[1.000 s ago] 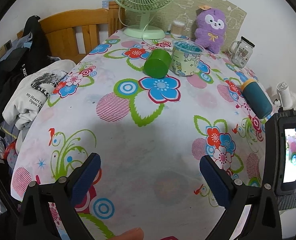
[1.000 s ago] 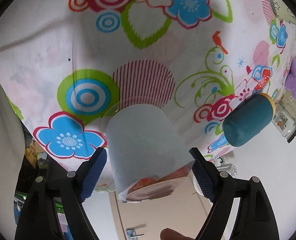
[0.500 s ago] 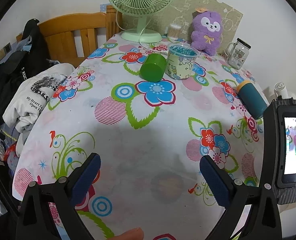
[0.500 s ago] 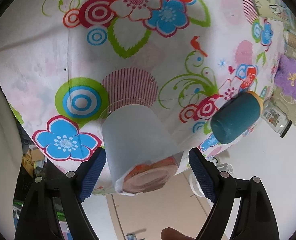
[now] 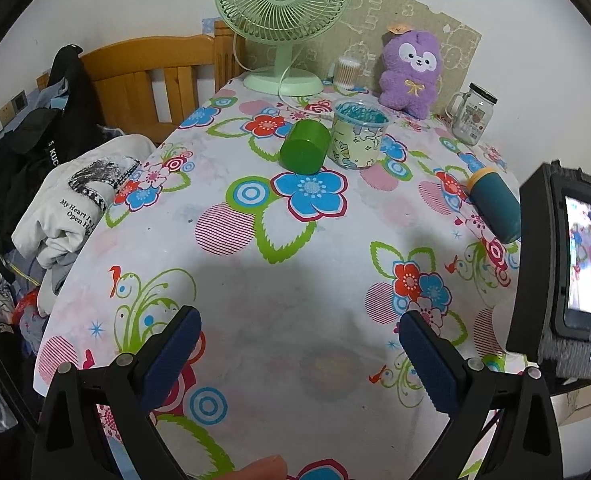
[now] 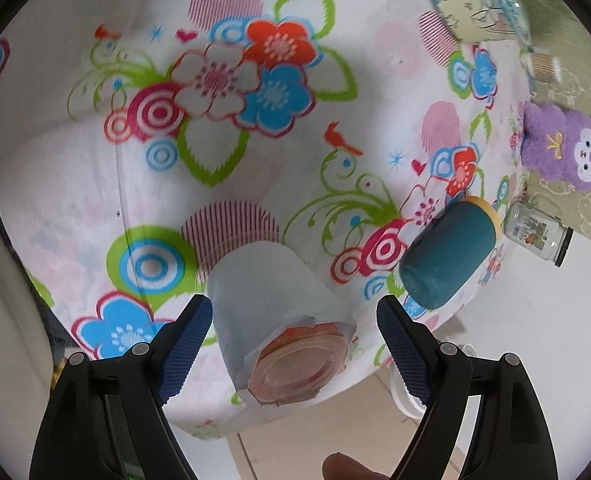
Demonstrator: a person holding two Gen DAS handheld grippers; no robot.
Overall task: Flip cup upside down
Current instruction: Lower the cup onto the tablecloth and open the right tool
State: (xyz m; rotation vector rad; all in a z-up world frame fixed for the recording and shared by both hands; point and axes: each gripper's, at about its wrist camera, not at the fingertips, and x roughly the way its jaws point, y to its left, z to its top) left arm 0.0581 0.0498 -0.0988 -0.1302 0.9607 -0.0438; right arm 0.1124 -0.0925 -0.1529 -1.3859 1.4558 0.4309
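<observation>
A clear plastic cup wrapped in a white sleeve (image 6: 271, 308) stands mouth-down on the flowered tablecloth (image 6: 255, 128), its reddish base facing my right wrist camera. My right gripper (image 6: 293, 344) is open, its blue pads on either side of the cup and apart from it. My left gripper (image 5: 299, 356) is open and empty, hovering over the near part of the table (image 5: 279, 288). The cup shows only as a white sliver (image 5: 503, 320) beside the right gripper's body in the left wrist view.
A teal cup (image 5: 495, 208) lies on its side near the right edge. A green cup (image 5: 305, 146), a printed cup (image 5: 357, 134), a fan (image 5: 281, 20), a purple plush (image 5: 411, 72) and a glass jar (image 5: 471, 114) sit farther back. Clothes (image 5: 75, 208) and a wooden chair (image 5: 155, 80) stand left.
The right gripper has pulled back and tilted, so more of the table shows beyond the cup; its pads stand clear of the cup. The left gripper has risen slightly.
</observation>
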